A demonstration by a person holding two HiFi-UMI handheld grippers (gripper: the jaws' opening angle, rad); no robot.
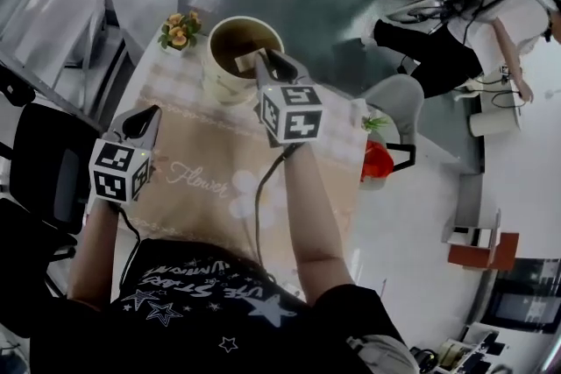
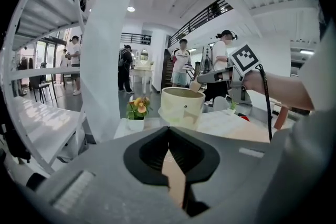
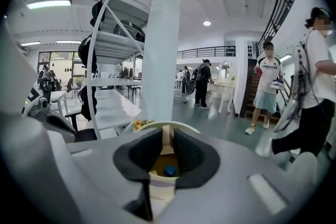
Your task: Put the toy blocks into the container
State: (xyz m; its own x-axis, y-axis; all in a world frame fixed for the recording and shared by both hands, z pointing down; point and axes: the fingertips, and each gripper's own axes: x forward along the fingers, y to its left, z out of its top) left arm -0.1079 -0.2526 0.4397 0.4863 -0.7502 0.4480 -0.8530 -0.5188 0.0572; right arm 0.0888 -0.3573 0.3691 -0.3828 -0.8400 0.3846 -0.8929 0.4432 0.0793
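Observation:
The cream container (image 1: 230, 70) stands at the far end of the beige table runner (image 1: 197, 179). My right gripper (image 1: 263, 59) hangs over its rim, shut on a pale wooden block (image 1: 249, 61). In the right gripper view that wooden block (image 3: 167, 139) sits between the jaws, and a blue block (image 3: 169, 170) with something yellow lies down inside the container (image 3: 163, 189). My left gripper (image 1: 145, 116) is at the runner's left edge, jaws together with nothing in them. From the left gripper view the container (image 2: 181, 106) shows ahead, with the right gripper (image 2: 202, 80) at its rim.
A small pot of orange flowers (image 1: 180, 31) stands left of the container. A red object (image 1: 377, 160) and a small green plant (image 1: 375, 123) are at the table's right edge. A black chair (image 1: 48, 162) is on the left. People stand in the background.

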